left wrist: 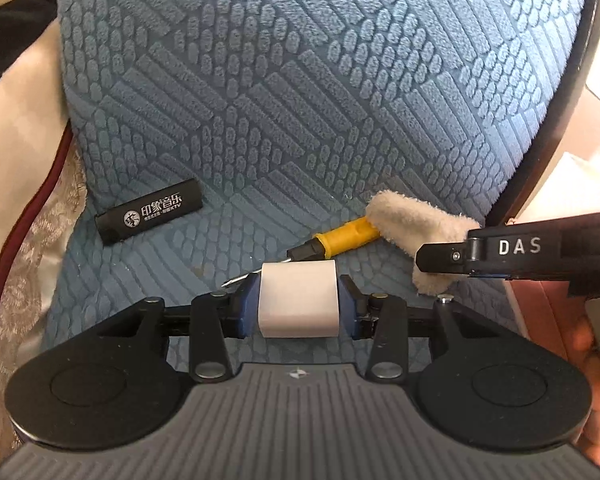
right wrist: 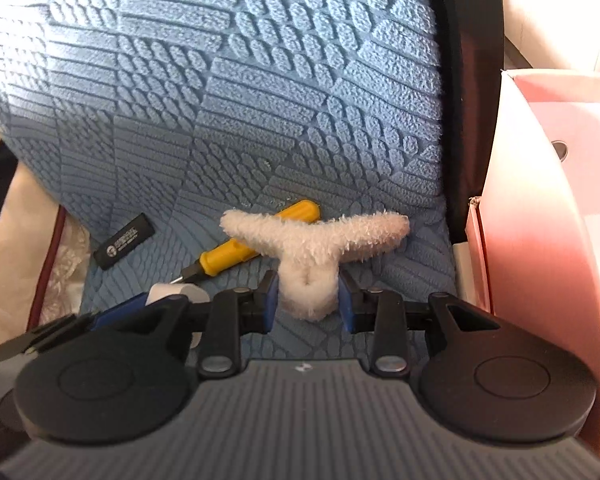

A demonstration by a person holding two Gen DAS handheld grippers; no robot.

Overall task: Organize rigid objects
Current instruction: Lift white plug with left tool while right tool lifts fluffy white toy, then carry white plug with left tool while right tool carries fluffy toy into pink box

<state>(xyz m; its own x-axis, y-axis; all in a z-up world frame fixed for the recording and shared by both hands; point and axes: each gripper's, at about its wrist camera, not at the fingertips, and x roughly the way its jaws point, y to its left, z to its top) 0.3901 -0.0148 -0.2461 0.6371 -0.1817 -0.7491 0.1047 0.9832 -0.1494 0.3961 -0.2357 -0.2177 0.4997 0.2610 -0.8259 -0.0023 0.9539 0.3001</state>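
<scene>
White block [left wrist: 298, 300] pinched between pads of left gripper [left wrist: 298, 306], just above blue textured cushion [left wrist: 300, 100]. Right gripper [right wrist: 309, 294] clamps fuzzy cream Y-shaped piece [right wrist: 312, 240]. Beyond: yellow-handled screwdriver [right wrist: 236, 254] lying partly under the fuzzy piece; black lettered stick [left wrist: 150, 211] further left. Pink box [right wrist: 548, 200] beside cushion.

White lettering "印象音乐" with "KTV" is showing on the black lighter [left wrist: 150, 217], lying ahead-left of the left gripper [left wrist: 298, 304]; "DAS" is showing on the right gripper [left wrist: 440, 258].
</scene>
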